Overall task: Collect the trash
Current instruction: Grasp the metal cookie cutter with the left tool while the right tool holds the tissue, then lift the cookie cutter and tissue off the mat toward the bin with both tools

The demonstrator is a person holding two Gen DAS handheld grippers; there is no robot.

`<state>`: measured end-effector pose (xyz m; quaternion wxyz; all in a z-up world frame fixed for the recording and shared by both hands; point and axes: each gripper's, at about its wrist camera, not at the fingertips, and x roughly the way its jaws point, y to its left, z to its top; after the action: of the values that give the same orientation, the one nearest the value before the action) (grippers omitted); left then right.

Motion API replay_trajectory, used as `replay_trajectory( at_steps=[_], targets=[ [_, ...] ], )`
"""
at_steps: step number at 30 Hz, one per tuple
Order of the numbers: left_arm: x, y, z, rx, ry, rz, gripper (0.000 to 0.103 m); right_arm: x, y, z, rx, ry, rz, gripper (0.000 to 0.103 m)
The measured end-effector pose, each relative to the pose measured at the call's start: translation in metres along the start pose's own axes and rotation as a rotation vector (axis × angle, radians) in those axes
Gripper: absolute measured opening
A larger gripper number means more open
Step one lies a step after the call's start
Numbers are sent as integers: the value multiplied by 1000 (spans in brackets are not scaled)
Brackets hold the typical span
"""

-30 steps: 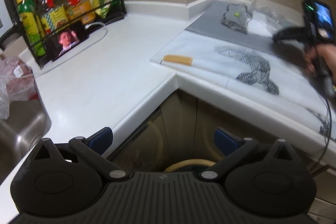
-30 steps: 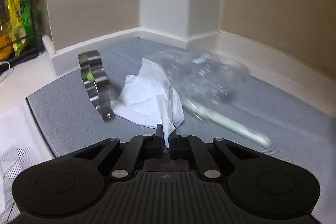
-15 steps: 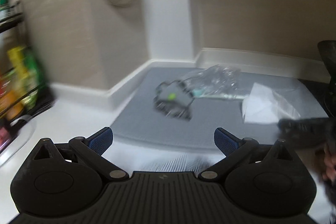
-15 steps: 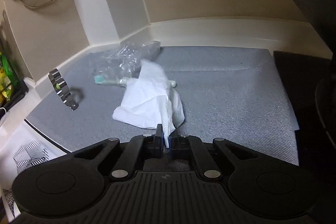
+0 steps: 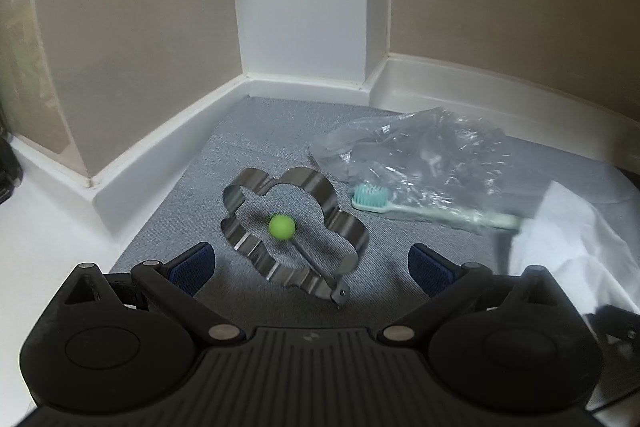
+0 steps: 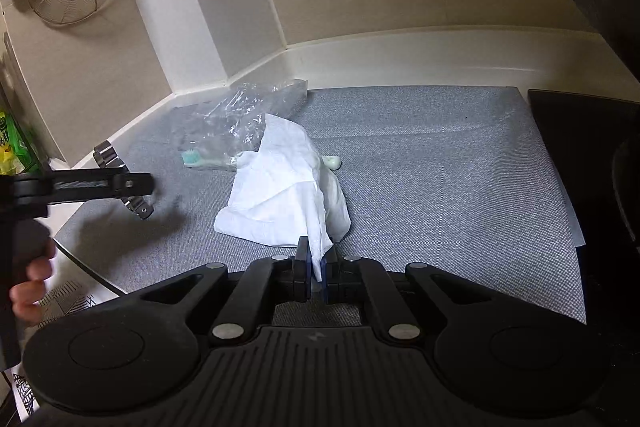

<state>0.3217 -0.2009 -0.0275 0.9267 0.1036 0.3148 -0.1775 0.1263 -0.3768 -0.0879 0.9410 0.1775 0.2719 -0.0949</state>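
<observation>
Grey matting in the counter corner carries the trash: the right gripper [image 6: 316, 269] is clenched on a corner of the white tissue [image 6: 288, 195], likely to lift it, while the left gripper [image 5: 310, 263] hovers spread wide over the metal ring [image 5: 294, 227], with the plastic wrapper [image 5: 420, 151] and toothbrush [image 5: 424, 213] just beside

L gripper [image 5: 310, 261] fingers wide; R gripper [image 6: 316, 261] pinched shut.

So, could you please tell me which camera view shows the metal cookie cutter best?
The left wrist view: the metal cookie cutter lies whole and close on the grey mat, with its green knob visible. In the right wrist view the left gripper hides most of it, leaving only parts visible.
</observation>
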Motion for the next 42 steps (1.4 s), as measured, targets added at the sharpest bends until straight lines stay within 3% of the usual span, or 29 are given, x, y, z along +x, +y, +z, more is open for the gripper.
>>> replay_trajectory(
  at_steps=[4,7,8,9,10,11,12,18,23,27,32,39,42],
  targets=[
    [19,1,5,-7,42,65,103,0,0,0,-2,-1,-3,5],
    [16,3,8,-23,14,97,98,0,0,0,-3,-1,-4,5],
    [14,3,9,-13,8,106,79,-1,0,0,-3,-1,-4,5],
    [11,3,10,-3,17,112,44,0,0,0,-3,-1,-4,5],
    [10,4,10,-2,36,118,27,0,0,0,-3,-1,-3,5],
    [9,5,10,-13,54,135,17,0,0,0,-2,-1,-3,5],
    [6,7,9,-23,61,140,14,0,1,0,-2,-2,-4,5],
    [-41,19,-8,-43,10,104,14,-1,1,0,8,-6,-2,5],
    [-106,36,-29,-62,-57,-36,14,0,1,0,14,-7,2,5],
    [-160,44,-48,-53,-103,-91,14,-1,3,-1,10,-10,5,5],
    [-223,42,-84,-32,-127,-56,14,-4,5,-2,5,-25,12,5],
    [-312,58,-161,-16,-117,42,14,-19,13,-6,-27,-106,59,5],
    [-346,68,-194,-9,-99,87,14,-30,14,-11,-33,-108,8,5]
  ],
)
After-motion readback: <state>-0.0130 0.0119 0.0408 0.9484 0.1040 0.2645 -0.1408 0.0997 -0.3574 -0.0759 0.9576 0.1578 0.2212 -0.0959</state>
